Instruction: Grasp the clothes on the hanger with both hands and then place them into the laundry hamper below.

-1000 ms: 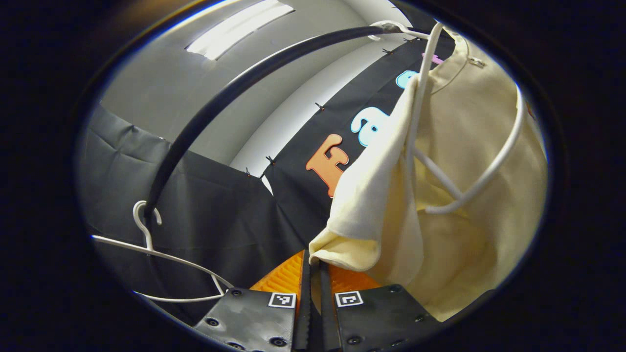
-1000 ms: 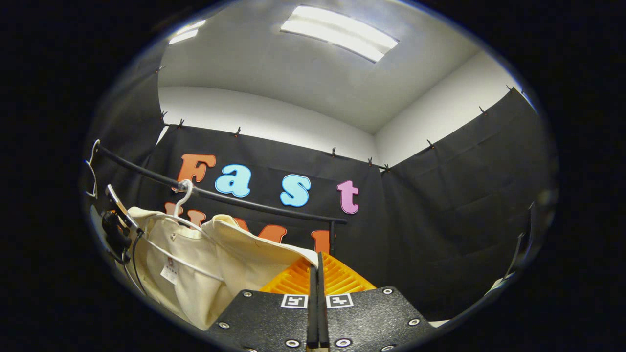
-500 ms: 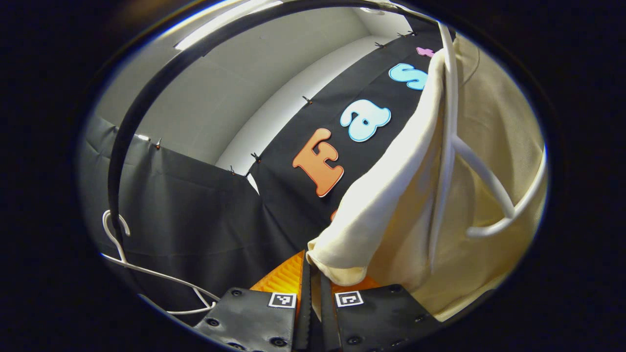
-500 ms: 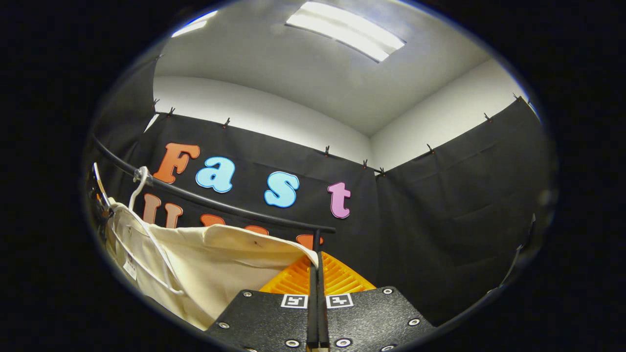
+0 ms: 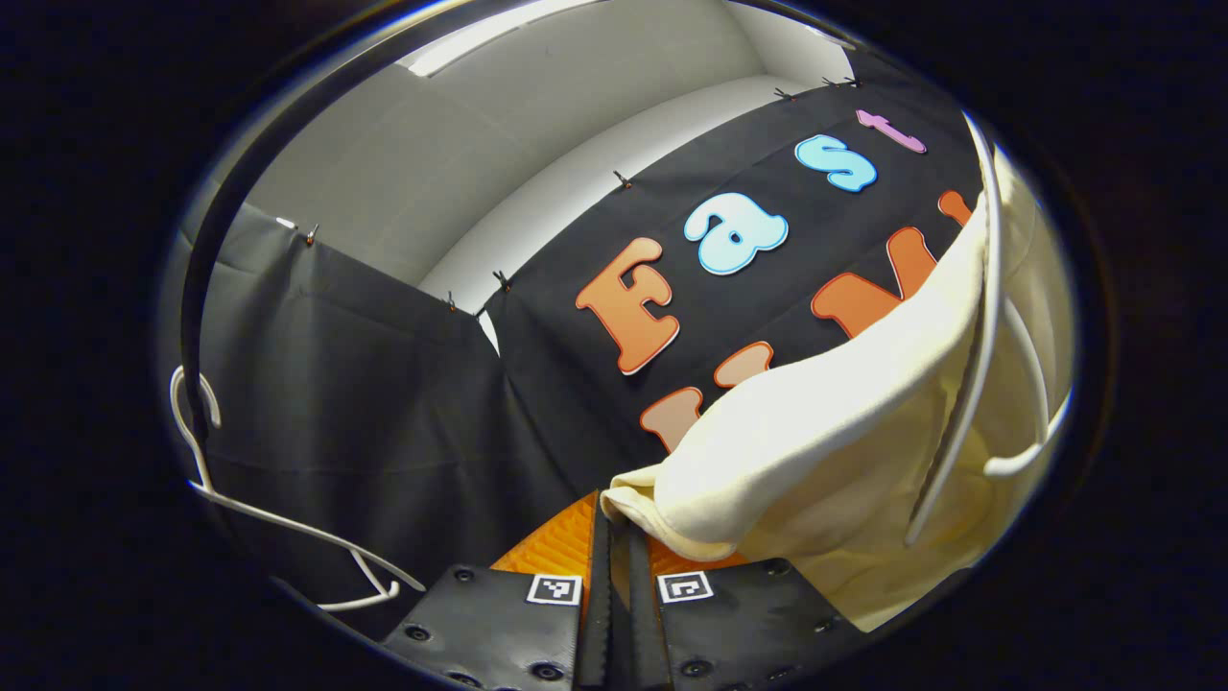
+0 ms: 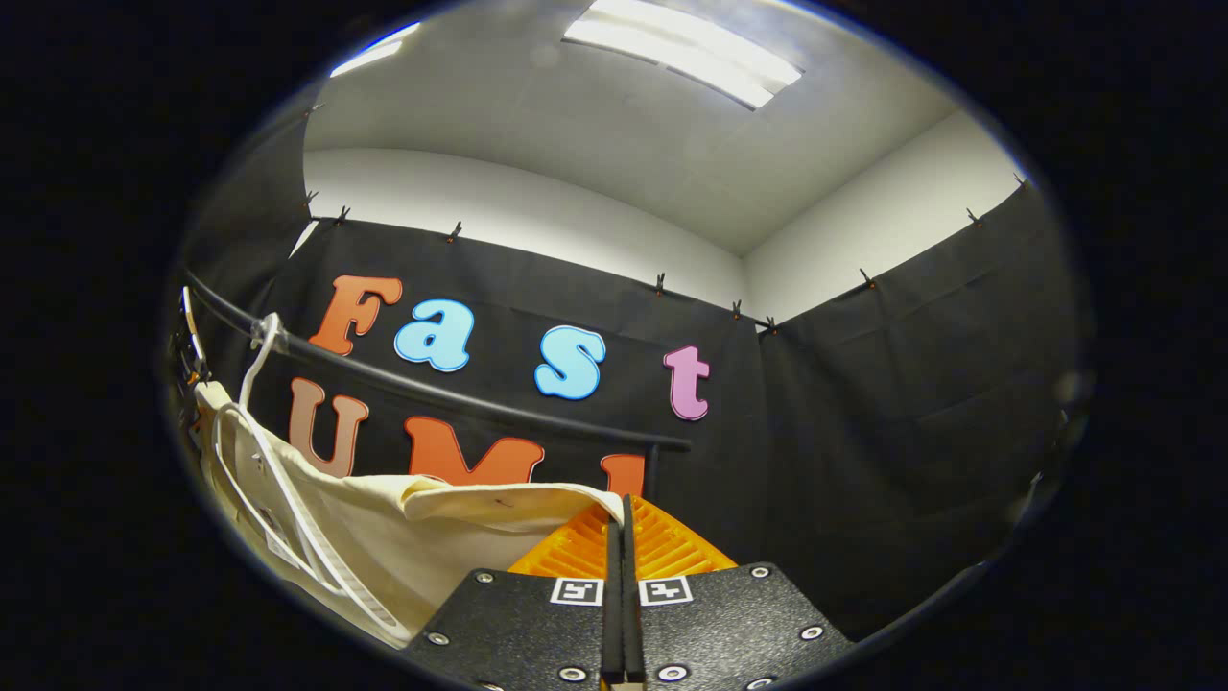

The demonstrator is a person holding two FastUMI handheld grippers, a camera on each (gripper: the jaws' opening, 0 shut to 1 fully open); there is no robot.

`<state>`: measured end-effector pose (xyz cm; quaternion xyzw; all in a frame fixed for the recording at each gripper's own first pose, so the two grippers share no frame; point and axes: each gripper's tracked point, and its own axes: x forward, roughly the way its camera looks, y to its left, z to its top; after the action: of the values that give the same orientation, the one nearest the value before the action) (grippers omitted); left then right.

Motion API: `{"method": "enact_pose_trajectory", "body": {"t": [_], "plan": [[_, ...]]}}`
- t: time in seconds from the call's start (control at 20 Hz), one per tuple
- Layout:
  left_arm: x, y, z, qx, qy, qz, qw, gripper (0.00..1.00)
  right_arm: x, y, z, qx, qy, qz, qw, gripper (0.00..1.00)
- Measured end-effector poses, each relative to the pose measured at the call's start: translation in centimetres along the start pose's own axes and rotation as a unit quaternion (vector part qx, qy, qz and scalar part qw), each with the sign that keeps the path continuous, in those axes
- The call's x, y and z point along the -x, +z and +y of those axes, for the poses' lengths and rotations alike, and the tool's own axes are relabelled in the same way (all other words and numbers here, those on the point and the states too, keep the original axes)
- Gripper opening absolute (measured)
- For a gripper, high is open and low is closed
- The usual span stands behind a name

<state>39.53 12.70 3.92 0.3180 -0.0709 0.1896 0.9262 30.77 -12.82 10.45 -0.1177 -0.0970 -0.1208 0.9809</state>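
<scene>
- In the left gripper view, an empty white hanger [image 5: 278, 518] is seen hooked on the black rail [image 5: 206, 288], far left of the garment.
- The left gripper [image 5: 614, 537] is closed, with a folded edge of the cream garment [image 5: 825, 432] pinched between both fingers.
- To the right of that pinch, the garment is draped over a second white hanger [image 5: 969, 365].
- In the right gripper view, the garment [image 6: 422, 547] is seen stretched from its hanger [image 6: 269, 461], below the rail [image 6: 432, 393].
- The right gripper [image 6: 622, 537] is closed on the garment's right corner, which is held between the fingers.
</scene>
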Motion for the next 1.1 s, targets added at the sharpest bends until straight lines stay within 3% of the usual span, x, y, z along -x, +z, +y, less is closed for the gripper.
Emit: {"method": "enact_pose_trajectory", "body": {"t": [0.15, 0.35, 0.45, 0.5, 0.65, 0.85, 1.1], "plan": [[2.5, -3.2, 0.2, -0.001, -0.002, 0.019, 1.0, 0.15, 2.4, -4.7, 1.1, -0.016, 0.015, 0.038, 0.999, 0.0], [7.0, -7.3, 0.9, -0.02, -0.006, 0.046, 0.999, 0.12, 5.4, -9.2, 2.0, -0.006, 0.032, 0.073, 0.997, 0.0], [9.7, -9.4, 1.6, -0.033, -0.006, 0.057, 0.998, 0.14, 6.7, -11.0, 2.4, -0.014, 0.039, 0.09, 0.995, 0.0], [11.2, -10.0, 1.9, -0.037, -0.006, 0.06, 0.998, 0.11, 7.3, -11.2, 2.5, -0.023, 0.042, 0.094, 0.994, 0.0], [15.4, -11.5, 3.8, -0.03, 0.0, 0.076, 0.997, 0.15, 9.8, -10.9, 3.6, -0.023, 0.056, 0.087, 0.994, 0.0], [21.1, -13.2, 4.8, 0.0, -0.019, 0.114, 0.993, 0.14, 13.9, -9.4, 8.2, -0.028, 0.116, 0.085, 0.989, 0.0], [26.4, -13.1, 2.2, 0.08, -0.071, 0.139, 0.985, 0.15, 18.8, -9.2, 15.9, -0.087, 0.21, 0.111, 0.968, 0.0]]}}
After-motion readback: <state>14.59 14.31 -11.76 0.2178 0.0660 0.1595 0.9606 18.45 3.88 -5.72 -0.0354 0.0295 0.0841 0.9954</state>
